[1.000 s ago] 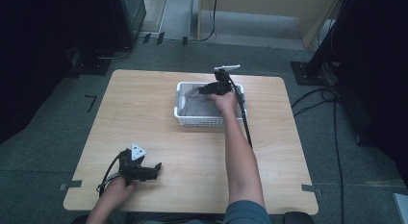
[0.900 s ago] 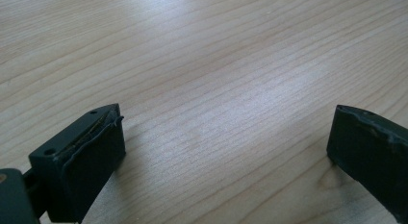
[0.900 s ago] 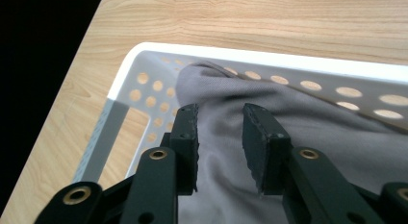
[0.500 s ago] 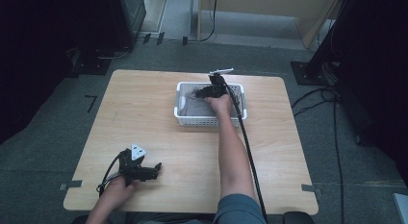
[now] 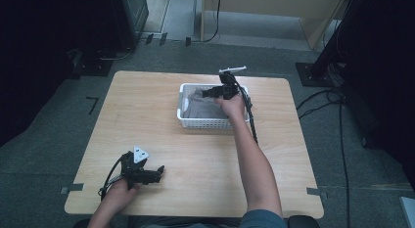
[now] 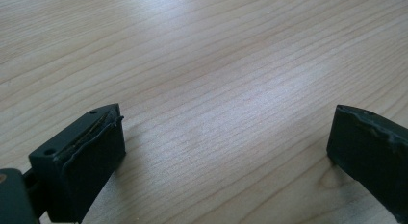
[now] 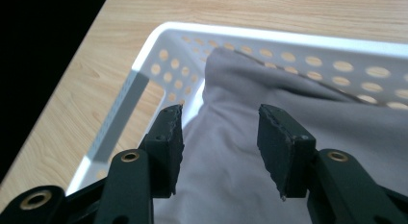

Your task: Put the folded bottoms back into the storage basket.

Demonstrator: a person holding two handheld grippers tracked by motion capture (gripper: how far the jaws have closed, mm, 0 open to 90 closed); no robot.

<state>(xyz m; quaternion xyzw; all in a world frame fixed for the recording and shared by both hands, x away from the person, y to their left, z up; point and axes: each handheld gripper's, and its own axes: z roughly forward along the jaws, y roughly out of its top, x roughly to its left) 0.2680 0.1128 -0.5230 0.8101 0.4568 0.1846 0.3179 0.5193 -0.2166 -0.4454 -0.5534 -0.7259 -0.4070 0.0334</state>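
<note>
Both sets of fingers stand apart with nothing between them: the right gripper (image 7: 220,137) hangs over the grey cloth (image 7: 298,152) inside the white perforated basket (image 5: 211,122), and the left gripper (image 6: 223,147) gapes wide over bare wood. Around the basket spreads the wooden table (image 5: 147,120), with dark floor beyond it. Cables (image 5: 318,98) trail on the floor to the basket's right. Well apart from the basket, near the table's front edge, the left gripper (image 5: 159,171) rests in the person's hand (image 5: 117,191).

I see a pale wood-grain table (image 6: 202,65), smooth with slight sheen. The basket (image 7: 144,65) is white perforated plastic. It holds soft matt grey cloth (image 7: 231,152).
</note>
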